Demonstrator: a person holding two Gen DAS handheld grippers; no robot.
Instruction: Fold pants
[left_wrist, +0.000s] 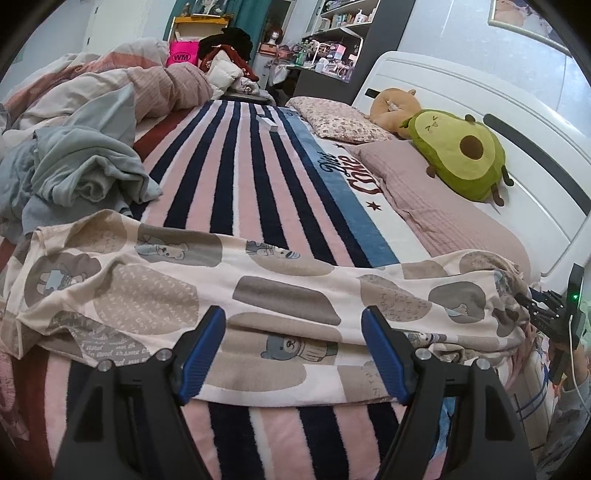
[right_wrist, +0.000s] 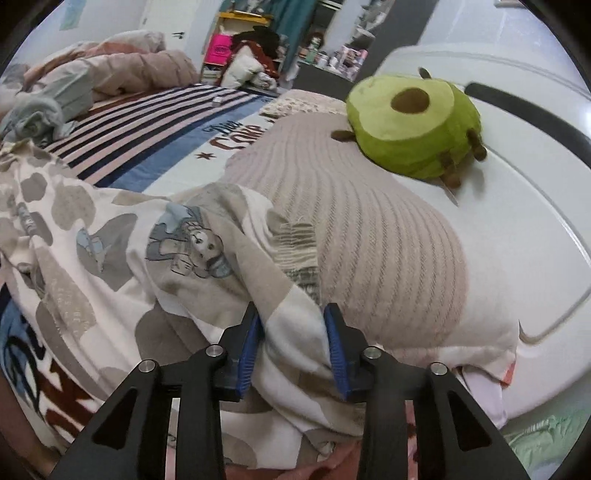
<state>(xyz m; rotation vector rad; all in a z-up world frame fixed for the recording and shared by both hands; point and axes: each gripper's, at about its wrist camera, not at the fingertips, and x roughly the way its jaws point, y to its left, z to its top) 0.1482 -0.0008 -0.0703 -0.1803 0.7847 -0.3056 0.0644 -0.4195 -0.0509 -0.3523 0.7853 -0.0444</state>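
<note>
Bare striped blanket beyond pants

A: The pants look like soft matt cotton, cream with printed taupe patches, wrinkled. What about the blanket?

B: The striped blanket is fuzzy fleece with a short nap. The pillow is ribbed, quilted cloth, matt pink-grey.

A: The avocado plush is velvety pile. The headboard looks smooth, slightly glossy white.

B: The left gripper is matt black plastic with ridged blue pads and shiny metal pins.
</note>
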